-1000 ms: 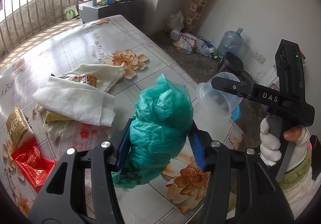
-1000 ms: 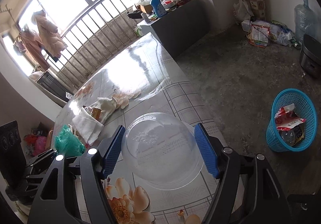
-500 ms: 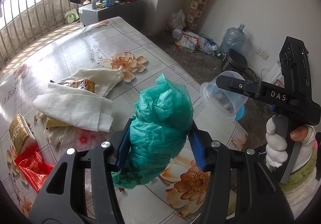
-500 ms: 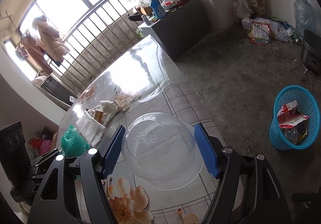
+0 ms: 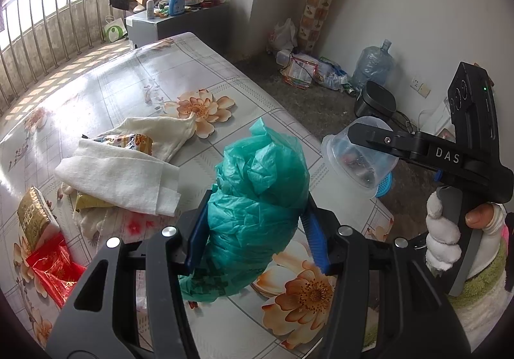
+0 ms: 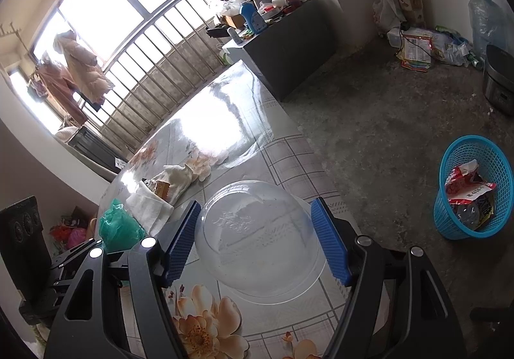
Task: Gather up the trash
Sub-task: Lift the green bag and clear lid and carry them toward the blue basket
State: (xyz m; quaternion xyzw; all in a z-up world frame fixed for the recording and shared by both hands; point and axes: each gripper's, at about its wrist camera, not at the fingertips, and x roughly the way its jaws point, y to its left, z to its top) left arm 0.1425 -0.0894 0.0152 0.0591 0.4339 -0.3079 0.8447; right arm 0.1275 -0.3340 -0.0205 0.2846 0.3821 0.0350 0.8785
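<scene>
Barred window (image 6: 135, 37); grey floor (image 6: 385, 134)

**Count of items on and around the table**

One green plastic bag (image 5: 257, 198), one clear plastic cup (image 6: 257, 240), two white cloths (image 5: 119, 175), one red wrapper (image 5: 54, 265), one gold packet (image 5: 33, 217), one blue basket (image 6: 472, 185), two grippers, one large water bottle (image 5: 372, 65).

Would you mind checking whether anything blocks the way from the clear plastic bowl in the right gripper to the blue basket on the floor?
Nothing visible does: the clear plastic bowl is beyond the table edge, with only bare floor before the blue basket.
</scene>
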